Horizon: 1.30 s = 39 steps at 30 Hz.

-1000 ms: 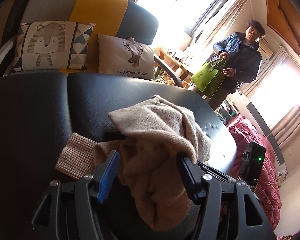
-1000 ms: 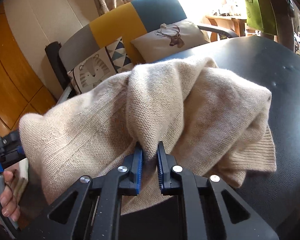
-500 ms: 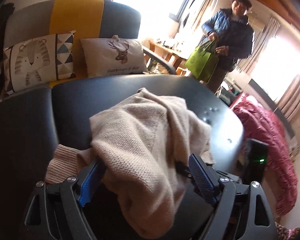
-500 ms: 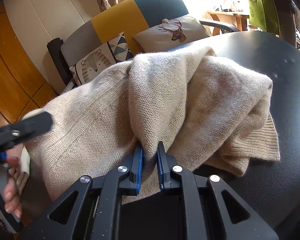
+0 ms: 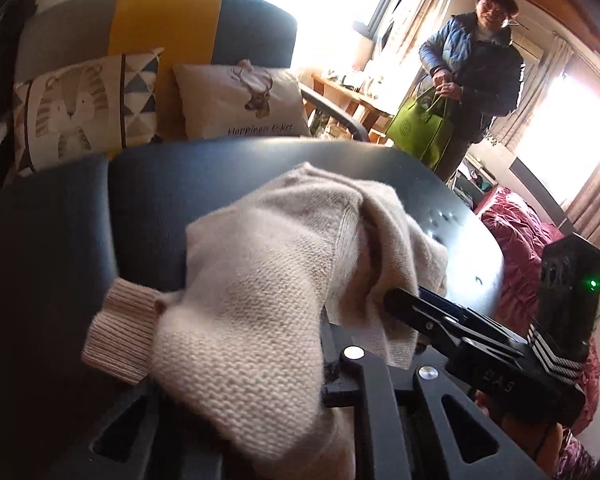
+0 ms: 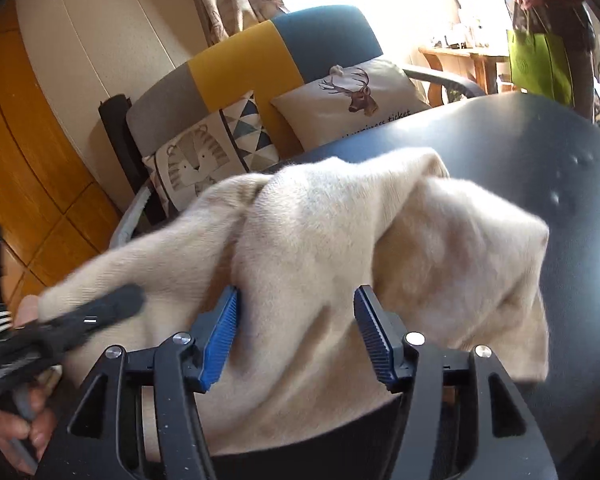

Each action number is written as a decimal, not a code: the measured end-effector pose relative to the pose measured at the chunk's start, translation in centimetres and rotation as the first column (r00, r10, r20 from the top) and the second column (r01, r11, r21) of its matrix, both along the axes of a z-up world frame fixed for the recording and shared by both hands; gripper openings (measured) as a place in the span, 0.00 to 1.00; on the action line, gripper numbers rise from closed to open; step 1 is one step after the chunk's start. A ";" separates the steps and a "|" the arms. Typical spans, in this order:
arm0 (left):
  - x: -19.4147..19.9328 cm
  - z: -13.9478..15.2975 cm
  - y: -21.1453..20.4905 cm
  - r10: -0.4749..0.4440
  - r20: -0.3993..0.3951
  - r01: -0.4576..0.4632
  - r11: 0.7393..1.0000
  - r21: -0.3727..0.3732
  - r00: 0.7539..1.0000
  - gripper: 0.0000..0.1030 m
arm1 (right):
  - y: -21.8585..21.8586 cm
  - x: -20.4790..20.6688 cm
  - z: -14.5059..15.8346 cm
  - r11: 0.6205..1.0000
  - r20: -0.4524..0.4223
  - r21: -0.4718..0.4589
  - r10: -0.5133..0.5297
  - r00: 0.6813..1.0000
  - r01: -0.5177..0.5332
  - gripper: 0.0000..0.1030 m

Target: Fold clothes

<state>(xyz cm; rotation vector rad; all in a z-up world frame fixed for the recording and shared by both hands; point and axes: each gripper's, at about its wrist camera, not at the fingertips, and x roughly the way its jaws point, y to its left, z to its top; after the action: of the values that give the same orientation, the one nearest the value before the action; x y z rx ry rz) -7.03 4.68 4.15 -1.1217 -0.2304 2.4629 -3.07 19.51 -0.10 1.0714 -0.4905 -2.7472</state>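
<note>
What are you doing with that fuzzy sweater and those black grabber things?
A person is folding a beige sweater on a dark table, holding a gripper in each hand. The right gripper is open, its blue fingers apart around a bunched fold of the knit. The left gripper is mostly hidden under the sweater, so its grip cannot be told. The sweater is crumpled, not yet folded. Another person stands by with a green bag.

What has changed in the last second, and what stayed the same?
The right gripper has opened and let go of the beige sweater; its blue pads now stand wide apart around the fabric. The left gripper has moved in over the sweater's left edge; whether it grips cannot be seen. The sweater still lies bunched on the black table.
</note>
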 end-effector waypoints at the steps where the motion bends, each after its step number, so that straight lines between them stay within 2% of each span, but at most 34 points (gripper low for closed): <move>1: 0.3 1.0 -0.5 0.005 -0.031 -0.005 1.000 0.004 1.000 0.13 | -0.4 -0.7 0.0 1.000 0.005 -0.007 0.017 1.000 -0.017 0.60; 2: 0.5 1.8 -1.1 0.018 -0.046 -0.017 1.000 0.016 0.999 0.13 | -0.9 -1.4 -0.2 0.999 0.013 -0.029 0.046 0.999 -0.045 0.54; 3: 0.6 2.4 -1.9 0.034 -0.054 -0.033 0.999 0.027 0.998 0.13 | -1.5 -2.0 -0.3 0.996 0.019 -0.054 0.076 0.997 -0.075 0.42; 4: 0.7 3.0 -2.8 0.051 -0.062 -0.049 0.998 0.038 0.997 0.13 | -2.3 -2.3 -0.4 0.991 0.021 -0.080 0.110 0.994 -0.108 0.15; 7: 1.0 4.2 -5.5 0.110 -0.085 -0.105 0.993 0.061 0.990 0.13 | -4.8 -2.6 0.5 0.982 -0.026 -0.093 0.165 0.986 -0.166 0.11; 13: 1.6 6.3 -11.3 0.238 -0.116 -0.223 0.966 0.127 0.964 0.13 | -7.0 -2.3 4.4 0.980 -0.147 -0.087 0.165 0.975 -0.179 0.10; 15: 1.9 6.7 -13.0 0.285 -0.125 -0.265 0.952 0.153 0.950 0.13 | -7.1 -2.0 5.6 0.981 -0.177 -0.078 0.160 0.971 -0.176 0.00; 20: 3.4 6.1 -16.3 0.361 -0.116 -0.334 0.920 0.204 0.925 0.13 | -7.4 -0.5 7.2 0.975 -0.210 -0.024 0.213 0.954 -0.223 0.00; 23: 4.5 5.0 -17.4 0.377 -0.104 -0.352 0.914 0.202 0.920 0.13 | -7.9 -0.1 5.8 0.972 -0.166 -0.007 0.232 0.958 -0.237 0.02; 24: 4.9 4.6 -17.7 0.377 -0.101 -0.351 0.913 0.208 0.921 0.13 | -8.1 -0.2 5.1 0.966 -0.140 -0.029 0.250 0.958 -0.256 0.02; 27: 6.2 3.5 -17.8 0.356 -0.088 -0.331 0.919 0.214 0.930 0.13 | -9.2 -0.9 2.8 0.958 -0.051 -0.083 0.269 0.962 -0.273 0.20; 29: 7.0 2.8 -17.5 0.333 -0.077 -0.310 0.926 0.213 0.940 0.13 | -10.3 -1.6 1.8 0.949 -0.011 -0.108 0.298 0.954 -0.298 0.40; 32: 8.2 1.8 -17.0 0.297 -0.061 -0.278 0.937 0.212 0.953 0.13 | -11.9 -2.9 1.5 0.950 0.021 -0.101 0.299 0.954 -0.296 0.60; 34: 9.0 1.1 -16.7 0.273 -0.051 -0.257 0.943 0.212 0.961 0.13 | -13.0 -4.0 1.9 0.957 0.011 -0.070 0.284 0.959 -0.282 0.60; 36: 9.8 0.4 -16.4 0.249 -0.040 -0.235 0.949 0.212 0.968 0.13 | -14.6 -5.5 2.7 0.959 0.004 0.023 0.281 0.960 -0.281 0.60; 39: 10.5 -0.3 -16.0 0.225 -0.025 -0.215 0.954 0.211 0.974 0.13 | -17.7 -8.0 3.1 0.933 0.052 0.157 0.320 0.946 -0.324 0.60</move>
<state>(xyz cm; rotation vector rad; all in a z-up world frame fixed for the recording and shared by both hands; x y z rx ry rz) 3.47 -11.32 3.80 -0.9926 -0.6131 2.5809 -11.07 1.85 2.99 1.1105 -0.0793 -2.5166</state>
